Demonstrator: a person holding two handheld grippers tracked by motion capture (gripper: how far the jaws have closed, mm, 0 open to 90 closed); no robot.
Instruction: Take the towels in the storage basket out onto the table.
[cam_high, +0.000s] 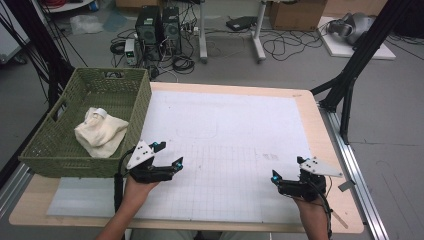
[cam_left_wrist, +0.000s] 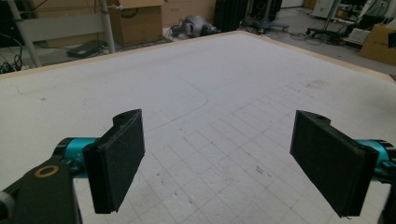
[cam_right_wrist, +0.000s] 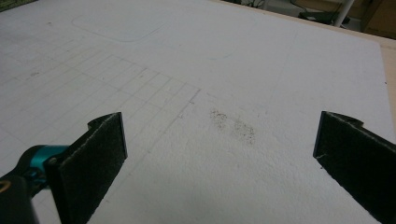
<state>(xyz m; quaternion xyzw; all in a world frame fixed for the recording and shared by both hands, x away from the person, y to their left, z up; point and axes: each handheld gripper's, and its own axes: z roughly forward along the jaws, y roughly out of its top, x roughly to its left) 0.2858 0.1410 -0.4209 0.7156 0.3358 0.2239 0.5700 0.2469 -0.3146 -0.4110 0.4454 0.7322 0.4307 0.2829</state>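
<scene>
Left gripper (cam_high: 169, 154) near the table's (cam_high: 310, 107) front-left corner, jaws wide apart, holding nothing, right gripper (cam_high: 287, 170) near the front-right corner, jaws wide apart, empty, cream cloth (cam_high: 101, 132) inside green basket (cam_high: 70, 161) on the left edge.

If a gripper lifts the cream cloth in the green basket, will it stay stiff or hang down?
The cream cloth lies crumpled in folds, so it would probably droop and look light. It may snag on the woven green basket.

Even, soft light — faint shadows
</scene>
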